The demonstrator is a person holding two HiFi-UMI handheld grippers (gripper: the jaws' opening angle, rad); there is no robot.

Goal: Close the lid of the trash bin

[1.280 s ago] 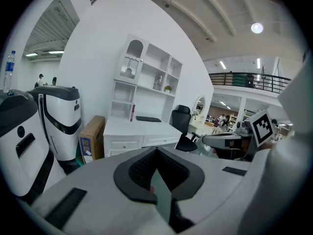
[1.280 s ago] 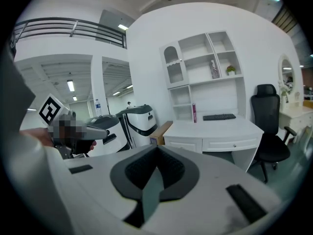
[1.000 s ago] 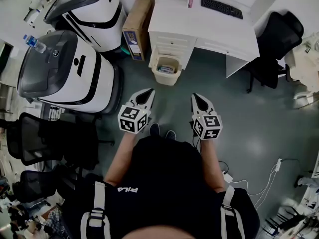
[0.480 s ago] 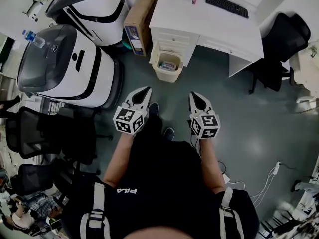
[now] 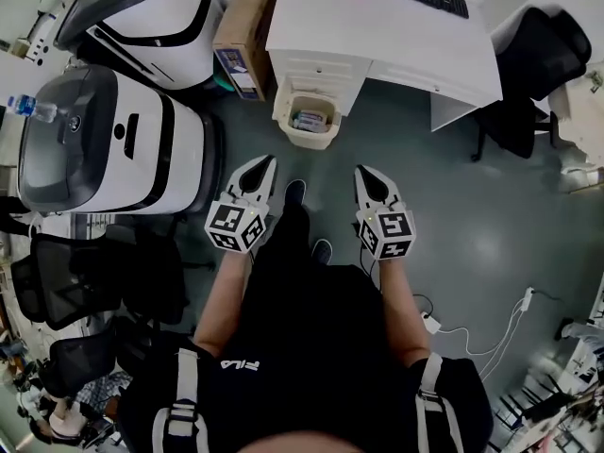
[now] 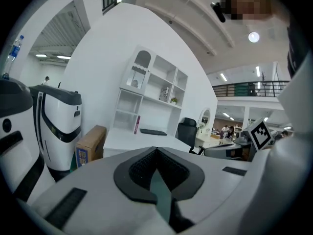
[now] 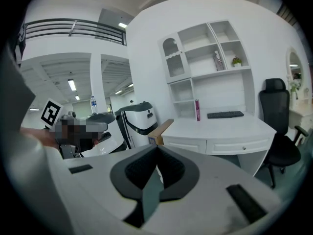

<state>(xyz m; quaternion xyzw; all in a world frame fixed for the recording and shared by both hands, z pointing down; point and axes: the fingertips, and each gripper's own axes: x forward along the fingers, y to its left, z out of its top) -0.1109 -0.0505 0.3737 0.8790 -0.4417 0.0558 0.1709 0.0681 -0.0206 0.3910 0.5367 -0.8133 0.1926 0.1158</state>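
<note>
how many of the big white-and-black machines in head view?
2. The near machine stands at the left, a water bottle on it. The far machine is behind it, next to the cardboard box. More could be out of frame.

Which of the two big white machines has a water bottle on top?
The nearer machine, at the head view's left edge: a water bottle sits by its grey top. The farther machine has none.
</note>
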